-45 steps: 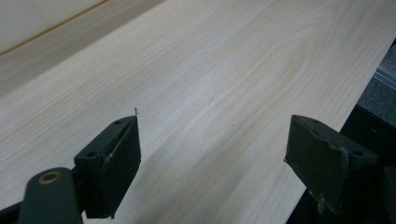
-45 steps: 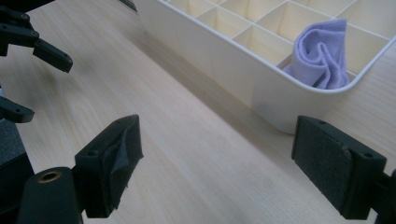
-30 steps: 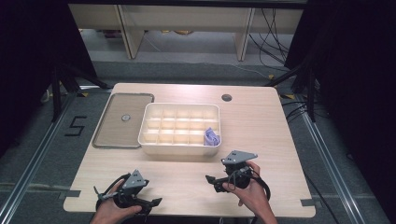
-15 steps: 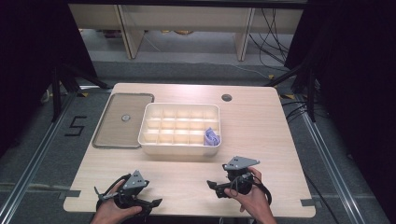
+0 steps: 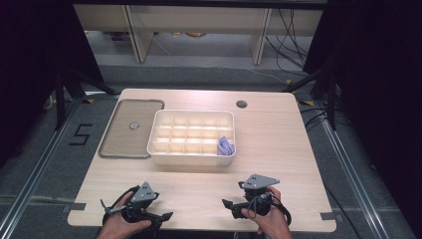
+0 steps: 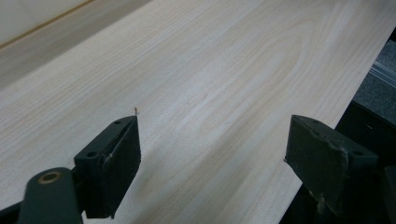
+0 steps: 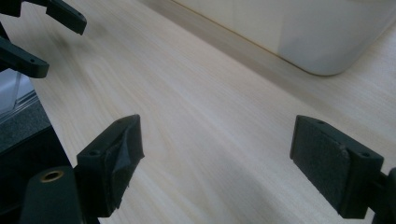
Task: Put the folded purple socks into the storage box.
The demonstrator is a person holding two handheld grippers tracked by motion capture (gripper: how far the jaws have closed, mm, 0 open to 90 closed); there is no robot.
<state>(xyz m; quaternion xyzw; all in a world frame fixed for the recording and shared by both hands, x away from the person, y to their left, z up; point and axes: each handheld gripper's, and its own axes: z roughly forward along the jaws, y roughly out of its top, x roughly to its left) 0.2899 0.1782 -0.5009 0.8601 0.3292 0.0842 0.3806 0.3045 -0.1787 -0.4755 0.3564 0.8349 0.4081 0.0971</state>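
**Both grippers parked at the near edge, tray untouched**

Dark curtains and grey floor ring a pale wooden desk (image 5: 278, 149), which carries very little. At about 12 o'clock from the person's hands sits a white compartment tray (image 5: 191, 158), and one small purple object (image 5: 225, 145) lies in its near right corner cell; every other cell looks empty. Just beside the tray, at its 9 o'clock, a flat brown lid (image 5: 119, 144) rests on the desk, not touching the grippers.

The left gripper (image 5: 161, 217) sits low at the near edge, around 7 o'clock of the desk, its jaws spread wide with bare wood between them in the left gripper view. The right gripper (image 5: 230, 208) sits around 5 o'clock, jaws likewise released and holding nothing; the right gripper view shows the tray's rounded white corner (image 7: 322, 51) ahead at roughly 1 o'clock, and the other gripper's tips farther off at 10 o'clock.

The purple object is the nearest thing to the right gripper, so a reach into that cell seems the likely next move (a judgement only). The risks follow from the tight cell: wide jaws could catch the dividers or the rim and drag the light tray across the desk. The object looks soft and crumpled, so a shallow pinch might slip off it.
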